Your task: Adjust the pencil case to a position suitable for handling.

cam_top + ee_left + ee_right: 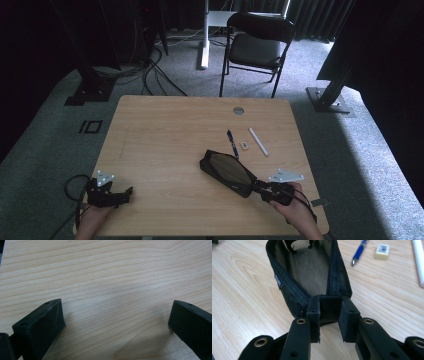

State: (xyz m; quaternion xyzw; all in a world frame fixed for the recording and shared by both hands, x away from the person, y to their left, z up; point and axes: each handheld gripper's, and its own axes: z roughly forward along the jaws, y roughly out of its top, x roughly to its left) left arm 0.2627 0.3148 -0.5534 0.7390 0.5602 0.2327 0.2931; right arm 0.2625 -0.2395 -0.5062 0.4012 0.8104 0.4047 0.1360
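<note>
With its jaws clamped on the near end of the open black mesh pencil pouch (312, 277) at mid-table, the right gripper (330, 315) steadies it for filling, so next the idle, wide-apart left gripper (116, 322) should fetch the blue pen (359, 251).

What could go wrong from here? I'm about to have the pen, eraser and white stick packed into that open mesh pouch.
1. The right gripper pinches only the end of the black mesh pouch; the soft fabric may slip free or sag closed when pulled.
2. The blue pen, eraser and white stick lie close beside the pouch; dragging it could scatter them.
3. The left gripper rests open, far off, so nothing steadies the pouch mouth.
</note>
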